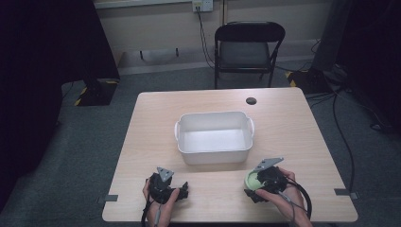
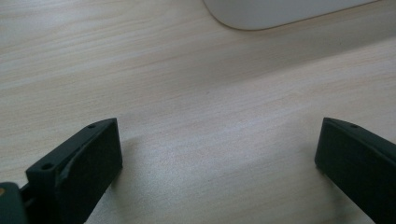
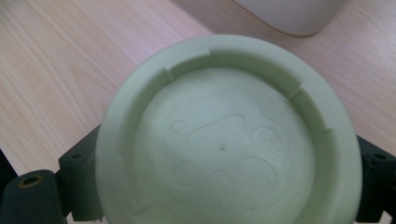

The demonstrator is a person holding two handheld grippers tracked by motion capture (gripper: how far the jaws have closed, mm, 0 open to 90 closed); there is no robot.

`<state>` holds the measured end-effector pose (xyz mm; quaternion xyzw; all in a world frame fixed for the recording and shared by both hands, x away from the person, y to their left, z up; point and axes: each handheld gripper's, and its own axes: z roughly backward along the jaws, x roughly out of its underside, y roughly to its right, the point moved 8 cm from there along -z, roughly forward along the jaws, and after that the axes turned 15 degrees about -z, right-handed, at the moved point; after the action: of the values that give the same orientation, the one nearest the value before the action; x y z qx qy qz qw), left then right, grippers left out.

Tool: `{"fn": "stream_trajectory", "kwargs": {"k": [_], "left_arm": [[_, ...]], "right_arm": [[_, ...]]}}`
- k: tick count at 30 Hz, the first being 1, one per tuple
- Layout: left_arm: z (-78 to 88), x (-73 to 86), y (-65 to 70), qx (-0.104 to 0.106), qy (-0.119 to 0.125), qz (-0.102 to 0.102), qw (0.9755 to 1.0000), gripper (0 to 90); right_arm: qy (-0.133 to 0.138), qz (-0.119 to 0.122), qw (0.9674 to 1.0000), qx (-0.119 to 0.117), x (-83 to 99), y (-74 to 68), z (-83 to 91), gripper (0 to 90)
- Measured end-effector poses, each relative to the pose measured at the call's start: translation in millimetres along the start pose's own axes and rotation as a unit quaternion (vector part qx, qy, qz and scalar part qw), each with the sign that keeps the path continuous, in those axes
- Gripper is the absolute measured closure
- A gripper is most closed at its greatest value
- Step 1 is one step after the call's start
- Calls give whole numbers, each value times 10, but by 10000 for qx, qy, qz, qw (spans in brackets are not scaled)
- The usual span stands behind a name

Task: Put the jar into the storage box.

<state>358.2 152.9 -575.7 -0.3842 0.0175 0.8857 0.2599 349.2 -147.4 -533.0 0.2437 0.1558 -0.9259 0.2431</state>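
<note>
A pale green round cup [image 3: 229,140] sits between the jaws of my right gripper [image 1: 257,185], its underside with a raised paw-like pattern facing the camera. In the high view the green cup [image 1: 252,179] shows at the table's front right, held just above the wood. My left gripper [image 1: 182,190] rests at the front left of the table, jaws wide apart with bare wood between them. The left gripper [image 2: 219,149] holds nothing. A white plastic tub [image 1: 213,137] stands in the middle of the table, beyond both grippers.
The light wooden table [image 1: 283,127] has a dark round hole [image 1: 251,100] near its far edge. A black folding chair [image 1: 248,47] stands behind the table. The tub's corner [image 2: 280,11] is close ahead of the left gripper. Cables lie on the floor at right.
</note>
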Motion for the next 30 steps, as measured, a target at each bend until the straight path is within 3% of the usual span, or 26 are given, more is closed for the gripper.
{"fn": "stream_trajectory", "kwargs": {"k": [18,30], "left_arm": [[0,0,0,0,-1,-1,10000,1],[0,0,0,1,-1,-2,10000,1]], "right_arm": [[239,-188,9995,30,17,31,33,110],[593,-273,9979,-40,-57,-12,99,111]]}}
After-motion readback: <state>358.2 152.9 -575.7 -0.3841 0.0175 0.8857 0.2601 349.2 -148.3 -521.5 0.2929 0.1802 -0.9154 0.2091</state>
